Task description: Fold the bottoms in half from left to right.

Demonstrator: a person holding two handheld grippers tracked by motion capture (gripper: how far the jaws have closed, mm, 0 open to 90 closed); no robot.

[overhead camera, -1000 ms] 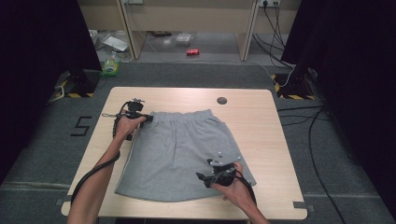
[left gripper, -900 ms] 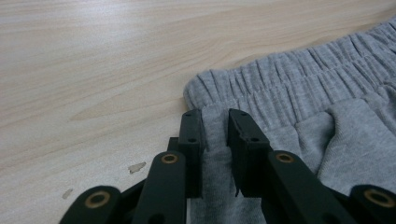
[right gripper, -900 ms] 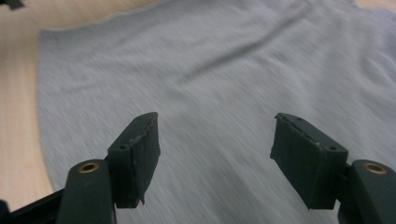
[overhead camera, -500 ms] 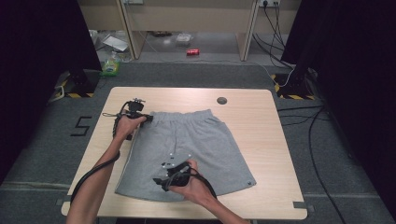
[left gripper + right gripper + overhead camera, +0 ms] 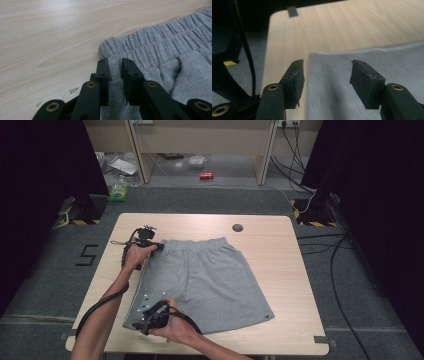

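Observation:
Grey shorts (image 5: pixel 200 280) lie flat on the wooden table (image 5: pixel 280 270), waistband at the far side. My left gripper (image 5: pixel 159 246) is at the waistband's left corner. In the left gripper view its jaws are shut on a fold of the elastic waistband (image 5: pixel 150 45), the left gripper (image 5: pixel 115 72) pinching the cloth between the pads. My right gripper (image 5: pixel 138 324) hovers at the near left hem corner. In the right gripper view the right gripper (image 5: pixel 327 75) is open, its jaws straddling the hem corner (image 5: pixel 342 75) with nothing gripped.
A round cable port (image 5: pixel 237 227) sits at the table's far middle. On the floor beyond lie a red can (image 5: pixel 206 175) and a green item (image 5: pixel 119 192). Cables run over the floor at right (image 5: pixel 335 250). A taped "5" (image 5: pixel 88 254) marks the floor at left.
My right gripper has swept from the shorts' near right hem corner across to the near left hem corner. The left gripper has stayed on the waistband corner.

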